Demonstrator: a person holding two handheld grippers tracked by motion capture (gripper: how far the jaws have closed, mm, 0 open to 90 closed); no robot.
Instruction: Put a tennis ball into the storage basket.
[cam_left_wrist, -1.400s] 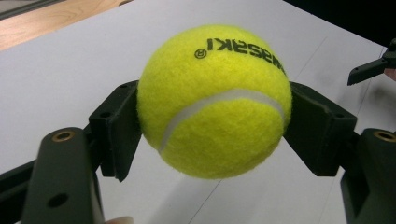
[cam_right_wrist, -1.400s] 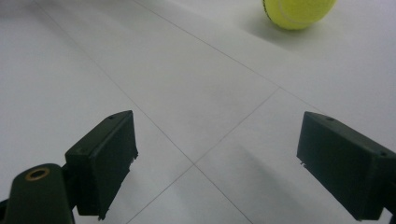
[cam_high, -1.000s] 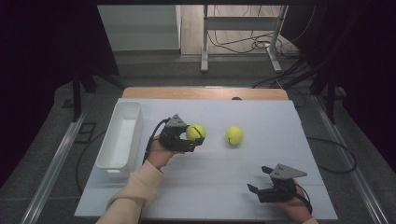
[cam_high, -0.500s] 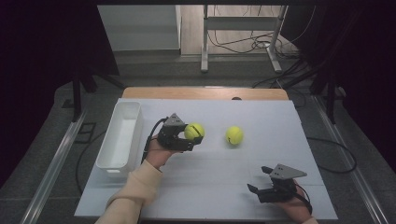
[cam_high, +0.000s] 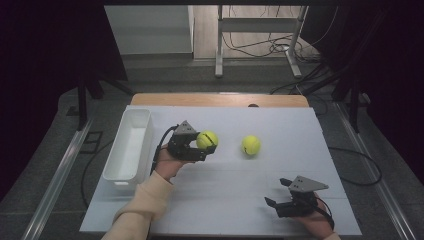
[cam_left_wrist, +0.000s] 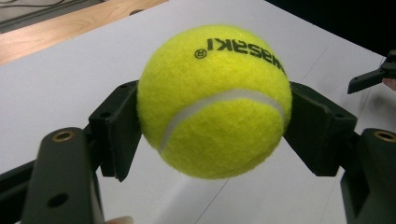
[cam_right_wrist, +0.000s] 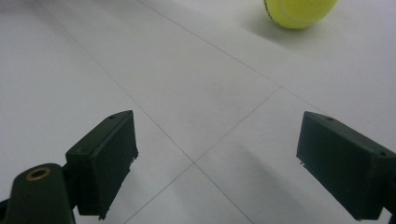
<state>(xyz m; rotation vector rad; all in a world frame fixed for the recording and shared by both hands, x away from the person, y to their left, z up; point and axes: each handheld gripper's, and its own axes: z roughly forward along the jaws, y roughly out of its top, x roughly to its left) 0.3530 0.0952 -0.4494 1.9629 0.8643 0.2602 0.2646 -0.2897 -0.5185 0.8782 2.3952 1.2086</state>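
- Left gripper (cam_high: 204, 148): jaws clamped on a tennis ball (cam_high: 207, 139), one pad on each side of it.
- Left gripper view: held ball (cam_left_wrist: 215, 100) sits between the pads at about mid-height, black print on top reads upside down, white seam curves across the front. Shadow on the bench below it, ball looks clear of the surface.
- Held ball is left of bench centre, just right of the white bin (cam_high: 128, 145); not over it.
- Second tennis ball (cam_high: 251, 145) lies loose on the white bench (cam_high: 280, 125), near the held one, to its right, not touching it.
- Right gripper (cam_high: 277, 193): jaws spread wide, nothing between them. It sits low at the near right of the bench, well apart from both balls.
- Right gripper view: both pads (cam_right_wrist: 109, 154) apart over bare bench surface, loose ball (cam_right_wrist: 299, 11) at the top edge, far ahead of the jaws.
- Left gripper view also catches a jaw tip of the right gripper (cam_left_wrist: 373, 77) at the far right edge.
- Person's left sleeve (cam_high: 142, 205) comes in from the bottom edge, hand under the left gripper.
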